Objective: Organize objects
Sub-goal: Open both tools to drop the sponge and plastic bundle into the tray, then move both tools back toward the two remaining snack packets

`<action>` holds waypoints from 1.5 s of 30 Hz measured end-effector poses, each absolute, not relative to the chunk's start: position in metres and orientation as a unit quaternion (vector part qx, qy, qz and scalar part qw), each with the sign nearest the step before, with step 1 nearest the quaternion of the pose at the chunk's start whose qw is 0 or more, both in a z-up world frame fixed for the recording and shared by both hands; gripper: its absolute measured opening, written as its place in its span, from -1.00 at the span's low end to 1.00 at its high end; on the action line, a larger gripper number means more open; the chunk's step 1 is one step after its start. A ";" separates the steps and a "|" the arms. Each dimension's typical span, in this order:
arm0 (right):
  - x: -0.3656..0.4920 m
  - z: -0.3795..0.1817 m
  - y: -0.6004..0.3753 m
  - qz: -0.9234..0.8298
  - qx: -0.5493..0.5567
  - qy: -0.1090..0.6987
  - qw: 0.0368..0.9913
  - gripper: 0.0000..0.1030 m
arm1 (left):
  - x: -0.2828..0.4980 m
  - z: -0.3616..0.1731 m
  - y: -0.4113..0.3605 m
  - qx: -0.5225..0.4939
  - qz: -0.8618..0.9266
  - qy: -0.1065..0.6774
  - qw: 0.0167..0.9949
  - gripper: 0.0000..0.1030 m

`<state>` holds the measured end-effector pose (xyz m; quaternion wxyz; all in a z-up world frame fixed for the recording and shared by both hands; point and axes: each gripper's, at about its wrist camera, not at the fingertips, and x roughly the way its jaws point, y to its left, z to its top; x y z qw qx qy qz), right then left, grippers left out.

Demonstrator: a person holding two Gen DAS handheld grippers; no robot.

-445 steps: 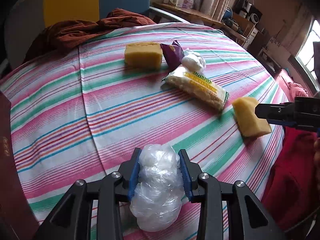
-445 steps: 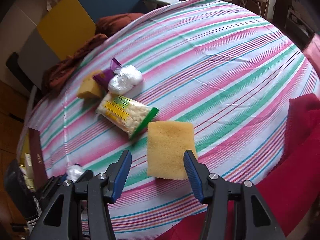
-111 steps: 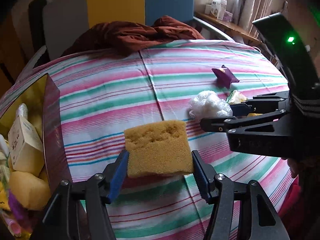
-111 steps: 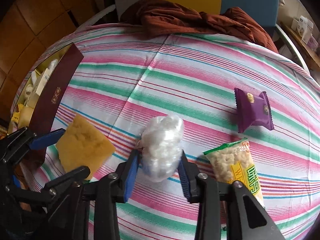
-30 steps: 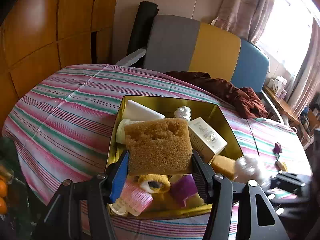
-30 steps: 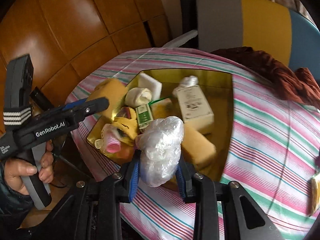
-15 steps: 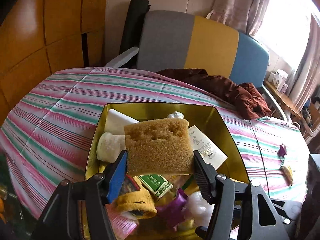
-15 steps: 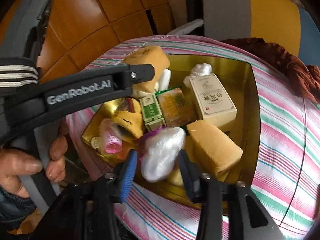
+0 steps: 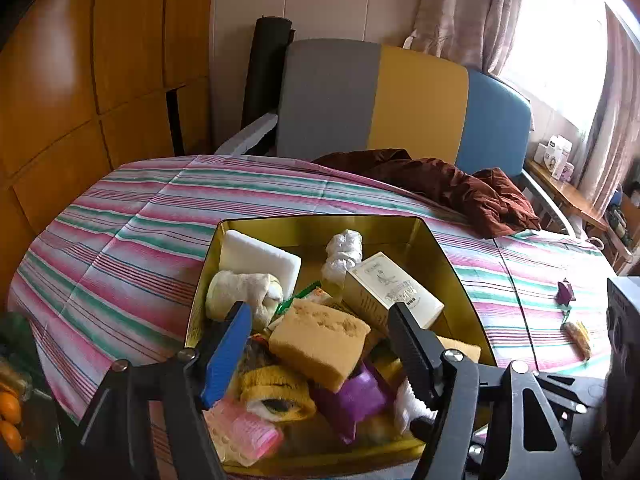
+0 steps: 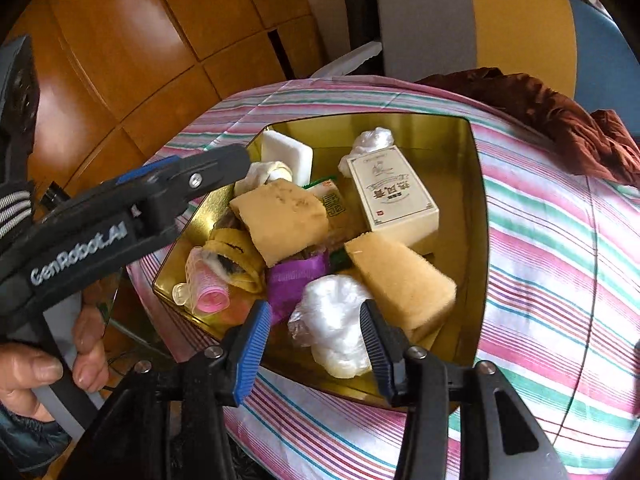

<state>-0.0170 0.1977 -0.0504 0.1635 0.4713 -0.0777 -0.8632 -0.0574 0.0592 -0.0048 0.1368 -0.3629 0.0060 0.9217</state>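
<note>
Both grippers hang over a gold tin (image 9: 436, 248) near the wall-side end of a striped bed, and both stand open, their jaws having just been spreading with nothing pressed between the pads. The left gripper (image 9: 320, 344) frames a tan sponge (image 9: 320, 338) that lies loose on the heap inside the tin; the right gripper (image 10: 314, 340) brackets a wad of clear plastic (image 10: 332, 320) resting at the tin's near edge beside a second sponge (image 10: 400, 280).

The tidying looks well on but not finished. The tin already holds a white foam block (image 9: 260, 256), a cream carton (image 9: 392, 292), a pink hair roller (image 10: 210, 284), a purple wrapper (image 10: 294, 276), a yellow knitted piece (image 9: 276, 392) and more. Out on the striped cover (image 9: 120, 248), toward the window-side end, a small purple packet (image 9: 565, 292) and a yellow-green snack pack (image 9: 578, 334) lie apart from the tin, apparently the remaining pickups.

Only the left wrist view shows those two leftovers, along with the window, the padded headboard (image 9: 400, 100) and the brown cloth (image 9: 448, 188) bunched at the head of the bed. Only the right wrist view shows the person's hand (image 10: 48, 356) on the left gripper's handle, the plastic wad in full, and the second sponge clear of the other items; in the left view that corner of the tin sits mostly behind the gripper's own finger.
</note>
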 end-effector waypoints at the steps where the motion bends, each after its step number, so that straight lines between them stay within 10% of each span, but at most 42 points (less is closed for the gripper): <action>1: -0.015 -0.049 0.198 -0.864 0.470 -0.078 0.161 -0.09 | -0.055 -0.004 0.059 -0.362 0.922 0.006 0.137 0.40; 45: 0.059 -0.036 0.385 -0.874 0.476 -0.081 -0.054 0.09 | 0.025 0.015 0.167 -0.331 0.893 0.111 0.284 0.52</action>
